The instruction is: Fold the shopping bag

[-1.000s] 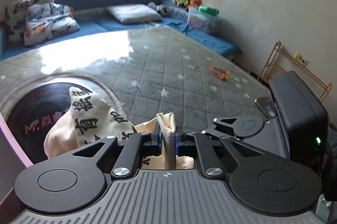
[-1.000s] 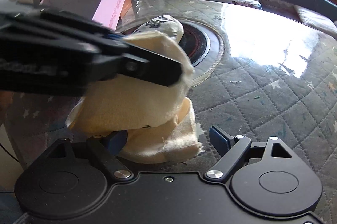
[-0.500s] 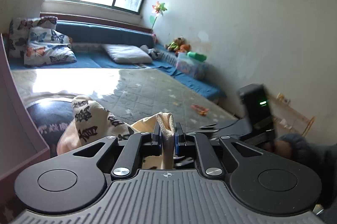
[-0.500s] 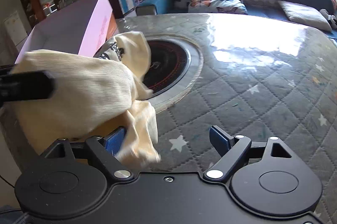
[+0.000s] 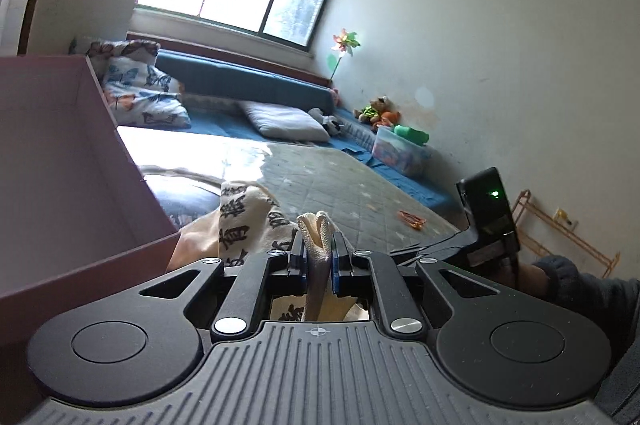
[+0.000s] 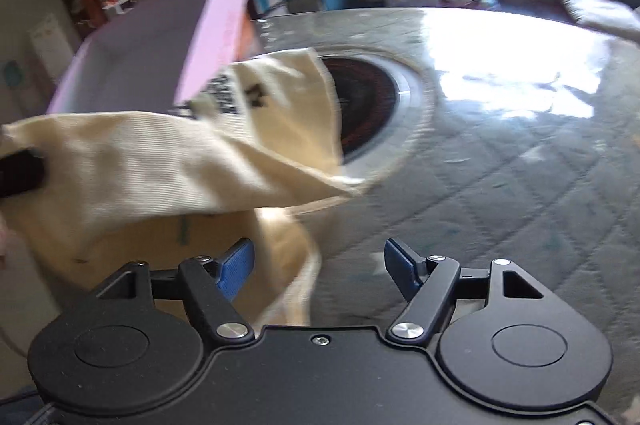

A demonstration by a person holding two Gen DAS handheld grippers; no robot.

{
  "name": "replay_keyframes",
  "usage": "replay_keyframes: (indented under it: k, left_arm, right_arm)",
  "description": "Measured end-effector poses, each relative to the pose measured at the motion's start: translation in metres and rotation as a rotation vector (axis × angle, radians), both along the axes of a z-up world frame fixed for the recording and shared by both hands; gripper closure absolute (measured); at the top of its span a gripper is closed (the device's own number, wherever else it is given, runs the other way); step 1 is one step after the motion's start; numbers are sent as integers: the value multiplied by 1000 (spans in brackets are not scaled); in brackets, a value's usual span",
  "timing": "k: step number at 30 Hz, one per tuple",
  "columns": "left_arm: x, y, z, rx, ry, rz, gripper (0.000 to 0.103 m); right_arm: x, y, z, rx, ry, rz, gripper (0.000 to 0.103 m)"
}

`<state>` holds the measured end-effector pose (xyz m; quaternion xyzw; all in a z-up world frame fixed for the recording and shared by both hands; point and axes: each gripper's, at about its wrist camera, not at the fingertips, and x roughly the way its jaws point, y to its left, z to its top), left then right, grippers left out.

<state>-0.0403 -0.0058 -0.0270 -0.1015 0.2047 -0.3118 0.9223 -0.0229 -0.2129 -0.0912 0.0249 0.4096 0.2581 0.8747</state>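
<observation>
The cream cloth shopping bag (image 6: 160,161) with black printed characters hangs stretched above the table. My left gripper (image 5: 316,249) is shut on a bunched fold of the bag (image 5: 244,221). One black finger of that gripper (image 6: 20,171) shows at the left edge of the right wrist view, clamped on the cloth. My right gripper (image 6: 318,265) sits low near the table, and its jaws are closing. A hanging flap of the bag lies between its blue pads (image 6: 236,265). The pads do not press on the flap.
An open pink box (image 5: 60,165) stands close on the left, by the bag. A round black hob (image 6: 360,113) is set into the table under a quilted, glossy cover (image 6: 520,205). A hand in a dark sleeve (image 5: 580,289) holds the right gripper's black housing (image 5: 486,209).
My left gripper has carried the bag leftward toward the pink box and tilted upward. The cloth has slid left across the right wrist view. The right jaws have narrowed.
</observation>
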Motion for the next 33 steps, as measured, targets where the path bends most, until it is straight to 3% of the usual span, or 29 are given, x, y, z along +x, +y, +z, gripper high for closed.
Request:
replay_keyframes:
  k: [6,14,19,27,33]
  left_arm:
    - [-6,0,5,-17,-36,-12,92]
    - [-22,18,19,-66,-98,18,92]
    - [-26,20,13,-71,-80,26,92]
    - [-19,6,0,-47,-27,-4,92]
    - [-2,-22,-25,40,47,-61,92]
  right_arm:
    - [3,20,-10,-42,33,43,29]
    - [-6,25,-6,-111,-7,49,63]
    - [-10,22,-6,-209,-65,9,76]
    - [-5,1,-9,-319,-114,-105,76]
    - [3,-8,-12,-493,-228,-203,76]
